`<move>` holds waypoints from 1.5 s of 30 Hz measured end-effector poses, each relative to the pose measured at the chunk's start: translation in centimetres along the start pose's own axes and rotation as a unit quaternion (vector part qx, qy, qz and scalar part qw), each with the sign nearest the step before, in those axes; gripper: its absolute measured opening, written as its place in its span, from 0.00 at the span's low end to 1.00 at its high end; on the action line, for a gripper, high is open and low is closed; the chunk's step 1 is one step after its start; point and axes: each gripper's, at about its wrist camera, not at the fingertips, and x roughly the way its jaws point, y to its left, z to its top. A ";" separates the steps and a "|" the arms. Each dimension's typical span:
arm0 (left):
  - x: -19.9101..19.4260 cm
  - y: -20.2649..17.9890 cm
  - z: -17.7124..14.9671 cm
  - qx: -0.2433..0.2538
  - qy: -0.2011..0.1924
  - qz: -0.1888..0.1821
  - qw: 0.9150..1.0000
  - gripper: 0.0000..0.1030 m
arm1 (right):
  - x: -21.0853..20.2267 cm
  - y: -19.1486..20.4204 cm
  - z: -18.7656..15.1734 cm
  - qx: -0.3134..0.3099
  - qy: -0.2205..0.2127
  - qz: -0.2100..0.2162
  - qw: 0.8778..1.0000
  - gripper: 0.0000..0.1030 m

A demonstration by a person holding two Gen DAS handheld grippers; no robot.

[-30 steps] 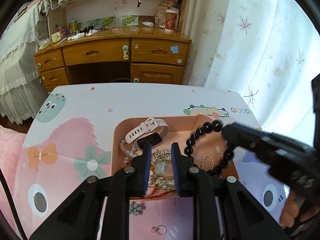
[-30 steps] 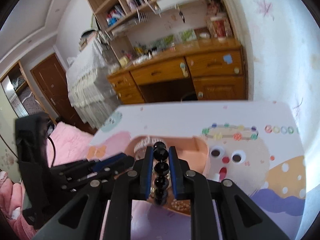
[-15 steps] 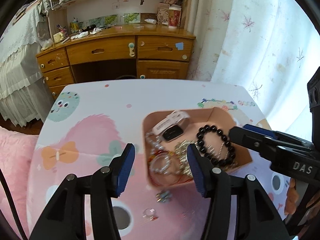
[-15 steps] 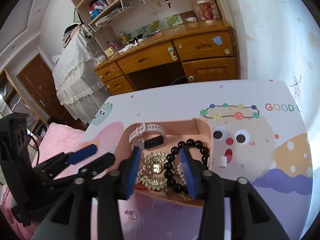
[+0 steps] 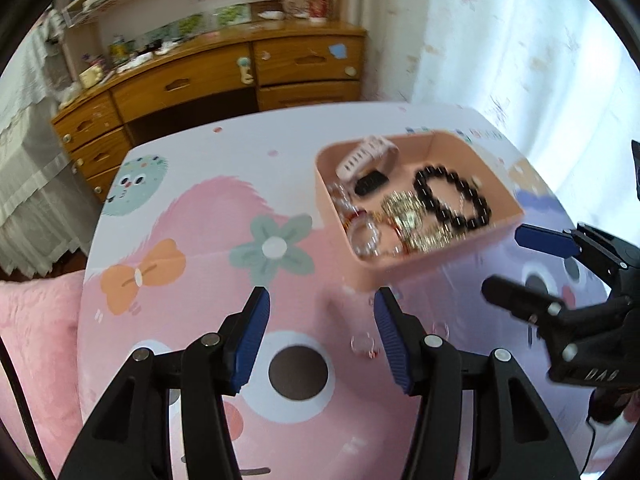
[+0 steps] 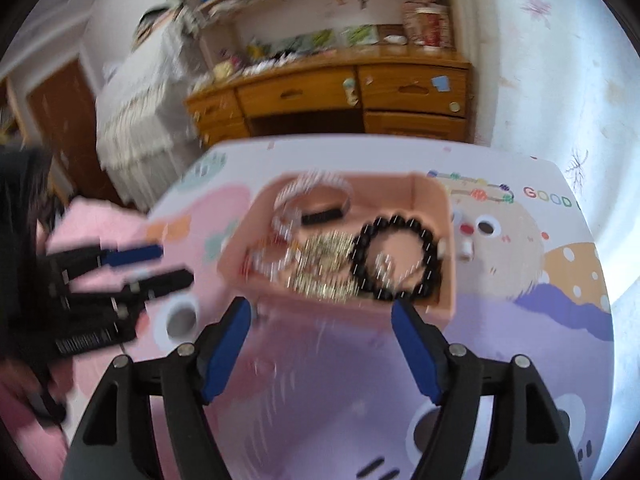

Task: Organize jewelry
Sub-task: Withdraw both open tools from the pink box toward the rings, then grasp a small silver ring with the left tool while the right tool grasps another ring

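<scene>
A pink tray (image 5: 418, 258) (image 6: 434, 200) sits on the cartoon tablecloth. It holds a black bead bracelet (image 5: 452, 196) (image 6: 396, 258), a white-strap watch (image 5: 366, 158) (image 6: 316, 194), gold chains (image 5: 412, 220) (image 6: 324, 264) and a clear bead bracelet (image 5: 364, 236). A small ring (image 5: 362, 344) lies on the cloth near the tray's front. My left gripper (image 5: 322, 338) is open and empty, in front of the tray. My right gripper (image 6: 320, 346) is open and empty, also back from the tray; it shows at the right of the left wrist view (image 5: 532, 268).
A wooden desk with drawers (image 5: 224, 76) (image 6: 360, 92) stands behind the table. A curtain (image 5: 520, 40) hangs at the right. A pink fluffy cushion (image 5: 36, 340) lies at the left table edge. A small white object (image 6: 464, 246) lies on the cloth right of the tray.
My right gripper let go of the black bead bracelet, which now lies in the tray. Both grippers opened wide and pulled back from the tray toward the table's near side.
</scene>
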 end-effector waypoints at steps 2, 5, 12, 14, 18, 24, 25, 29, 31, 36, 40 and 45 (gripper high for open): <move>0.2 -0.2 -0.5 0.017 0.007 -0.012 1.000 0.51 | 0.1 1.1 -1.2 -0.031 0.006 -0.011 0.999 0.71; 0.6 -0.7 -1.2 0.043 0.016 -0.028 0.999 0.51 | 0.1 2.3 -2.5 -0.070 0.012 -0.010 0.997 0.71; 2.4 -1.7 -2.2 0.096 0.043 -0.053 0.993 0.51 | 0.4 5.1 -4.2 -0.151 -0.007 -0.034 0.988 0.71; 2.8 -1.9 -2.4 0.101 0.045 -0.058 0.992 0.51 | 0.9 5.7 -4.4 -0.163 0.002 -0.037 0.986 0.70; 3.3 -2.2 -2.7 0.109 0.049 -0.064 0.991 0.35 | 1.8 6.2 -4.6 -0.161 0.015 -0.031 0.986 0.55; 3.9 -2.7 -3.1 0.128 0.049 -0.068 0.988 0.20 | 2.6 6.1 -4.3 -0.140 0.024 -0.012 0.990 0.35; 3.9 -2.8 -3.1 0.131 0.048 -0.072 0.988 0.19 | 2.7 6.1 -4.3 -0.138 0.025 -0.010 0.990 0.34; 3.9 -2.6 -2.9 0.126 0.046 -0.081 0.988 0.18 | 2.9 5.9 -4.0 -0.130 0.026 -0.005 0.991 0.31; 3.9 -2.4 -2.9 0.122 0.046 -0.086 0.988 0.18 | 3.1 5.9 -3.9 -0.127 0.027 -0.004 0.992 0.30; 3.9 -2.1 -2.9 0.117 0.048 -0.087 0.988 0.18 | 3.4 6.0 -3.5 -0.120 0.029 0.002 0.992 0.20; 3.8 -1.9 -2.7 0.108 0.045 -0.088 0.989 0.18 | 3.5 6.2 -3.4 -0.120 0.030 0.002 0.992 0.19; 3.1 -1.6 -2.3 0.095 0.037 -0.082 0.991 0.18 | 3.4 5.9 -3.2 -0.106 0.031 0.017 0.994 0.08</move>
